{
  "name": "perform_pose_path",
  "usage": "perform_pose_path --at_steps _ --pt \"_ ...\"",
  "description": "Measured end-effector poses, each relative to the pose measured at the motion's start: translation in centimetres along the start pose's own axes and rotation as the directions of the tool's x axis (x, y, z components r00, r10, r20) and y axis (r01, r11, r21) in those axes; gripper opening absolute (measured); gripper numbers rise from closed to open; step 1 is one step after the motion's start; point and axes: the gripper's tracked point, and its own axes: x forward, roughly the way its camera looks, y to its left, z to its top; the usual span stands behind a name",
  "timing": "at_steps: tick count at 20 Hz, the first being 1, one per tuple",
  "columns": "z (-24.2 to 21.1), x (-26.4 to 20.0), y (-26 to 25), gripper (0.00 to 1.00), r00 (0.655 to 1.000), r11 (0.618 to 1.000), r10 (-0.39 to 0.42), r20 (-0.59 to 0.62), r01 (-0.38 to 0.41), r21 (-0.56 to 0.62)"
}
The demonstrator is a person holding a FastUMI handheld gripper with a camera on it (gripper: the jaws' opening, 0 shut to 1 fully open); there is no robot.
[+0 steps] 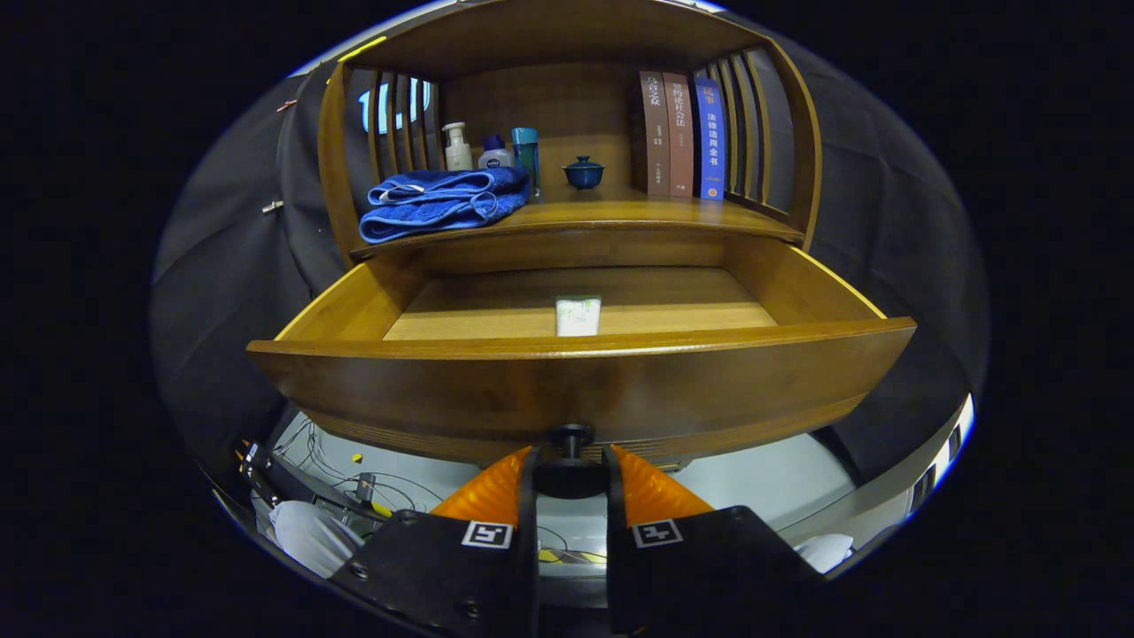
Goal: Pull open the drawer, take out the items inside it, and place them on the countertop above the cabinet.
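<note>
The wooden drawer (580, 381) stands pulled far out of the cabinet. Its dark round knob (571, 470) sits between my two orange fingers (489, 489), and my gripper (571, 474) is shut on the knob. Inside the drawer, near its front wall, lies a small white packet with green print (578, 316). The rest of the drawer floor is bare wood. The countertop (611, 215) lies right above the drawer.
On the countertop rest a folded blue towel (443, 202), three small bottles (493, 152), a blue lidded cup (584, 172) and three upright books (682, 135). Slatted side walls and a top board enclose it. Cables and a white cloth (306, 532) lie on the floor below.
</note>
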Motion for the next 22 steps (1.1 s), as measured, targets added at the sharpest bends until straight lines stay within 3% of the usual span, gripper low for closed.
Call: perform_pose_path --at_steps 5,8,11,17,22 --pt "-1.3 0.2 0.0 0.35 1.0 1.0 -0.007 -0.028 0.006 -0.007" --pt "-1.5 -0.2 -0.4 0.49 0.998 1.0 -0.009 -0.055 0.009 -0.007" --pt "-0.5 -2.1 -0.3 1.0 0.997 0.999 0.012 -0.078 -0.009 0.038" --pt "8.9 -4.4 -0.4 0.99 1.0 1.0 -0.002 0.021 0.002 -0.003" --pt "12.3 1.5 -0.3 1.0 0.998 0.998 0.013 -0.057 -0.016 -0.054"
